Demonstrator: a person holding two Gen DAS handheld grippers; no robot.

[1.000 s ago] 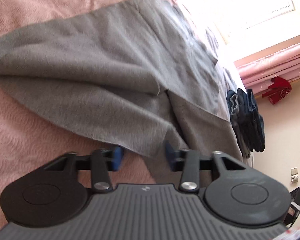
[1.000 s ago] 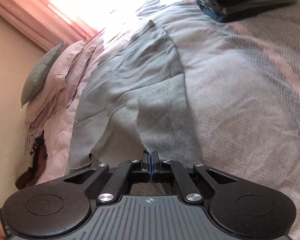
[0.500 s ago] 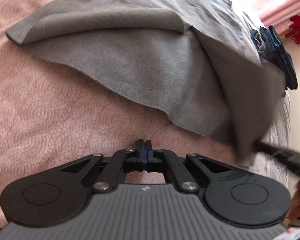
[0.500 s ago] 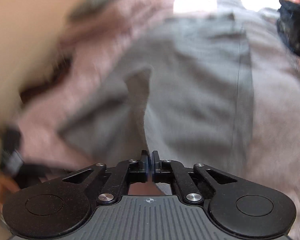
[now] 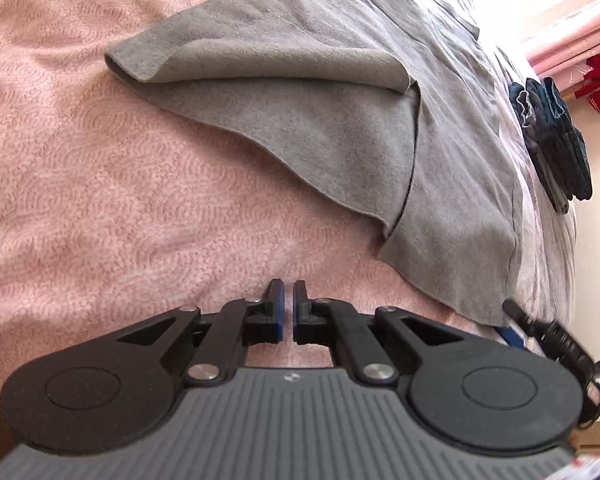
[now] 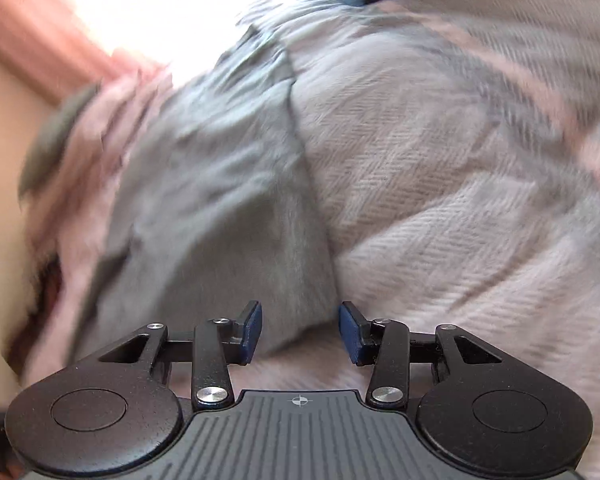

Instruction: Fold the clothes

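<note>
The grey garment (image 5: 332,128) lies flat on the pink bedspread (image 5: 100,184), its long axis running away from me toward the bright window, one corner folded back over itself. My left gripper (image 5: 287,307) hovers just short of its near hem, nearly clenched on nothing. My right gripper (image 6: 300,330) is spread wide over that hem's other corner, empty; a pile of dark clothes (image 5: 552,148) sits beyond the garment.
</note>
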